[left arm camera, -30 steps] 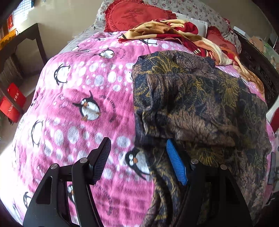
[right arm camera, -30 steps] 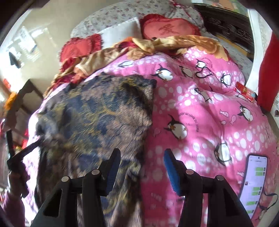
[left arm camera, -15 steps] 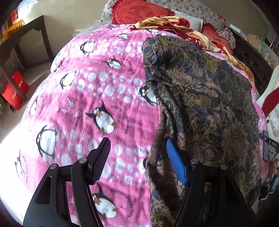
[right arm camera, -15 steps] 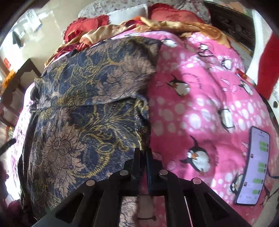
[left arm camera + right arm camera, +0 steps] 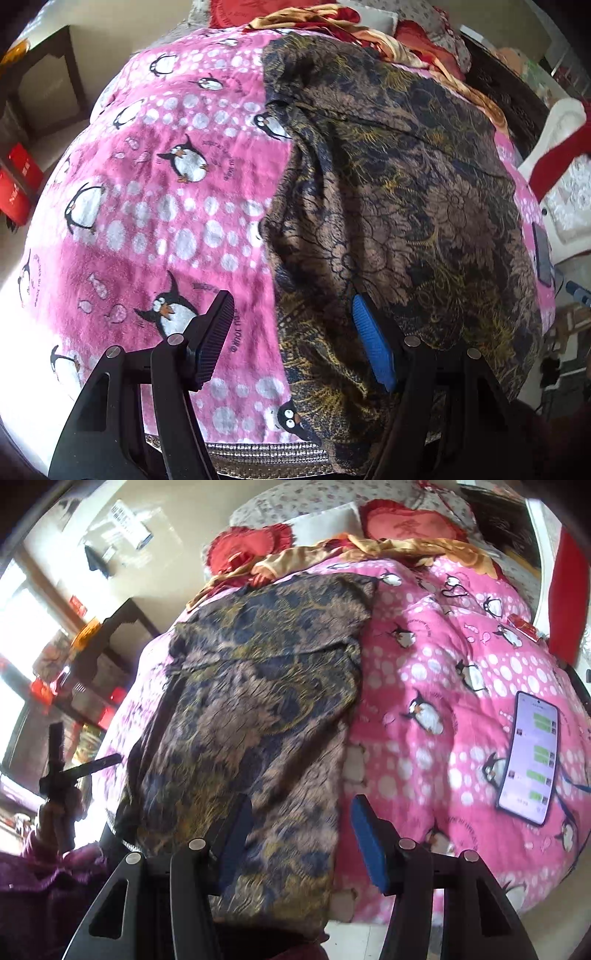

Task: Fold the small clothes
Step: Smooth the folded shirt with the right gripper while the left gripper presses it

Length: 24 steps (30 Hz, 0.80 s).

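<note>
The dark floral garment (image 5: 399, 192) is overhanging the penguin blanket (image 5: 155, 206), near edge cut off; left gripper (image 5: 295, 343) and right gripper (image 5: 299, 838) are both hovering spread above it.

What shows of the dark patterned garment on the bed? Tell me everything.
The dark patterned garment is thin, crinkled cloth, navy and brown with gold floral scrollwork. It lies spread lengthwise on the pink penguin blanket, with a fold line across its upper part and its near end hanging over the bed's edge. The left gripper and the right gripper both hang open over its near end, gripping nothing.
</note>
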Motion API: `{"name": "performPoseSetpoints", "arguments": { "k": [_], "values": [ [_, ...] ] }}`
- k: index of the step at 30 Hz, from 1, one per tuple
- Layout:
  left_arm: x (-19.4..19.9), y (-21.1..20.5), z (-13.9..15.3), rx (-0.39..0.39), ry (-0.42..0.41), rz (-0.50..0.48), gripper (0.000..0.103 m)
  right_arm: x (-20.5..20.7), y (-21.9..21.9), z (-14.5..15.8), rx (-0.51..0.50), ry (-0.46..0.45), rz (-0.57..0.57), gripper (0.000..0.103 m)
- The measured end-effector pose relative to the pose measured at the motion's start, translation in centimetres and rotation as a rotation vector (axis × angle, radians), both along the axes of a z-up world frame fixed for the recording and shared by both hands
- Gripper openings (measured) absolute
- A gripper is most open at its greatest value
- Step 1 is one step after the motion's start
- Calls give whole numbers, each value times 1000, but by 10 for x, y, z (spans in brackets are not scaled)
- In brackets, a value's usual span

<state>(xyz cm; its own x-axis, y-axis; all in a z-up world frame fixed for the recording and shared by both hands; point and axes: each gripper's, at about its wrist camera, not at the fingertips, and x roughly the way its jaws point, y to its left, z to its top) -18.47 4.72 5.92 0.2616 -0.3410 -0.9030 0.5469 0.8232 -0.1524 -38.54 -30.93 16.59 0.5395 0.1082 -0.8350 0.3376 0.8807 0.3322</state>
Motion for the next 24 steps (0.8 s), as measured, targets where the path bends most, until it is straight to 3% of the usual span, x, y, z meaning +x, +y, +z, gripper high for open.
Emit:
{"name": "performPoseSetpoints", "arguments": {
  "k": [3,6,9,13,14,17,20,24],
  "values": [
    [-10,-21,-15,66,-8,-76,67,-5,20,-8,34,-14,29,54],
    [-17,-34,-34,272,-96,-146,68,3,35,-18,45,2,46,54],
    [-18,-9,-30,297,-101,-154,69,9,43,-18,44,-6,57,54],
    [-12,49,-21,427,-160,-103,68,3,42,-11,42,-31,49,57],
    [-9,64,-18,421,-140,-75,68,0,40,-10,44,-36,41,59],
    [-3,97,-5,273,-46,5,68,-11,32,-14,66,-42,3,62],
    [-11,103,6,154,-25,15,68,-20,27,-25,85,-13,-24,62],
    [-28,82,0,199,-51,-56,68,-36,32,-44,62,72,-9,62]
  ]
}}
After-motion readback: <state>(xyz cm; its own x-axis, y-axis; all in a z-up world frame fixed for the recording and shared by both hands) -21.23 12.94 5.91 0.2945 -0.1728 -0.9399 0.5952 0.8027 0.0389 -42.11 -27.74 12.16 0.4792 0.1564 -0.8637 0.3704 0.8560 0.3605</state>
